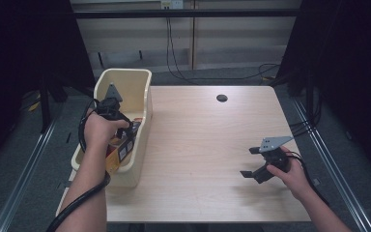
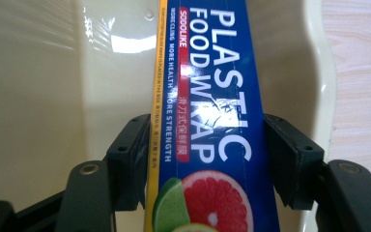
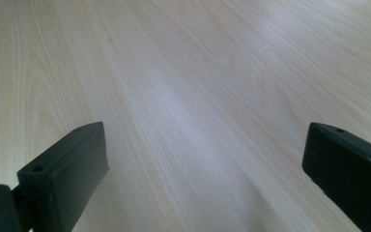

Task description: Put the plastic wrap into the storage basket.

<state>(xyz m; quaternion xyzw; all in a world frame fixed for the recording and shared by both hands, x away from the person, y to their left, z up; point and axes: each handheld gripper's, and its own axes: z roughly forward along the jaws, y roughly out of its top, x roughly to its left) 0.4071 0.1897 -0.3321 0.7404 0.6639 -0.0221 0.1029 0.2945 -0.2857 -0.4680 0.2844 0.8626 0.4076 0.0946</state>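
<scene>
At tabletop (image 1: 203, 145) left edge: cream bin (image 1: 140, 79) holds plastic wrap box (image 2: 207, 121), left hand-held gripper (image 1: 125, 126) clamped across it, pads against both sides. Right: right hand-held gripper (image 1: 251, 162) spread wide, nothing between, low over bare wood.

We carry a black gripper in each hand. The left gripper (image 1: 112, 107), at the frame's left, and the right gripper (image 1: 257, 163), at lower right, each bear a grey three-cornered plate on top and trail a black cable. Our forearms are bare, unsleeved. The blocky black jaws show small round screw holes.
</scene>
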